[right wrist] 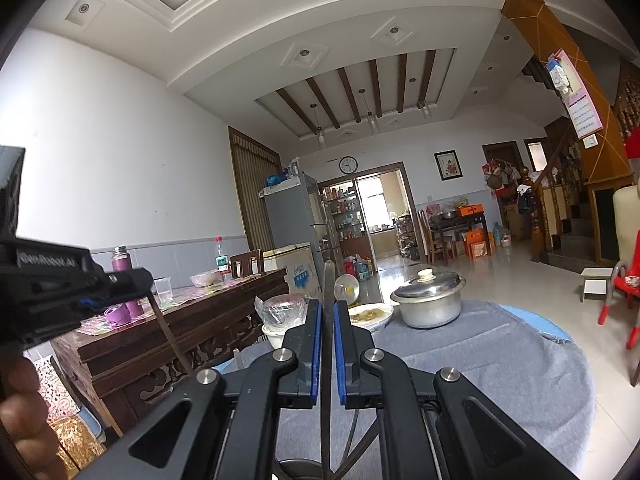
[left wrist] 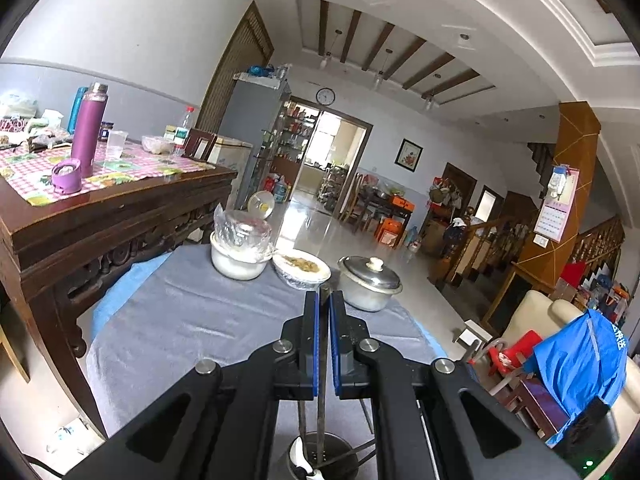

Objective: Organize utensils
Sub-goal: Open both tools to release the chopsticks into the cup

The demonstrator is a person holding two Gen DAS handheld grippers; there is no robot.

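My left gripper is shut on a thin upright metal utensil handle. The handle runs down into a perforated metal utensil holder at the bottom edge. A white spoon and other thin handles stand in that holder. My right gripper is shut on another slim metal utensil that rises above its blue pads and reaches down toward the holder's rim. In the right wrist view the left gripper enters from the left, with its dark utensil slanting downward. A hand shows at the lower left.
A round table with a grey cloth carries a plastic-wrapped white bowl, a dish of food and a lidded metal pot. A dark wooden table with a purple flask stands close on the left.
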